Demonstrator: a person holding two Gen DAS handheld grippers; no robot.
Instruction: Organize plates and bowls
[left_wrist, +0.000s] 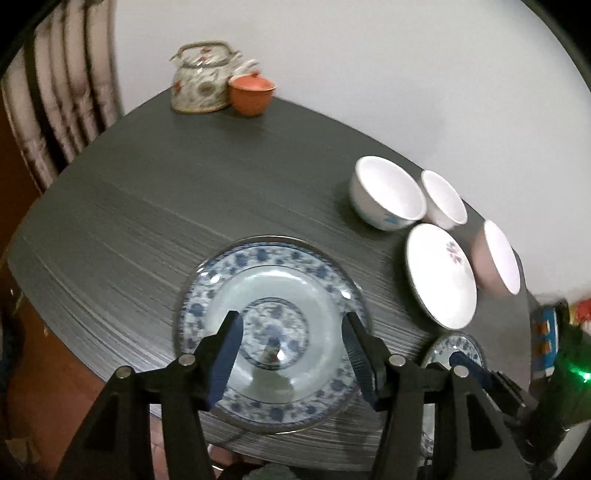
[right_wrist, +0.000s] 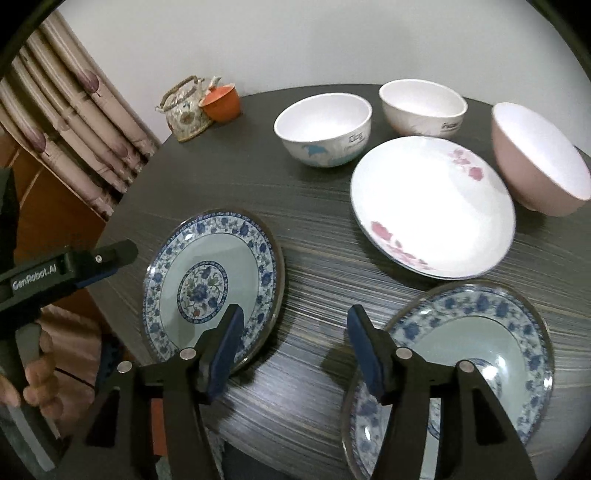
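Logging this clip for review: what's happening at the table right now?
A person holds a gripper in each hand over a dark table of dishes. The left gripper hangs open above a blue plate; the right gripper is open too, above bare table, with a second blue plate beside it. Neither holds anything. A pink-flowered plate and three bowls sit unstacked behind.

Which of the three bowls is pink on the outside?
The pink bowl at the far right of the right wrist view, beside the pink-flowered plate. The other two bowls are white outside with small printed marks.
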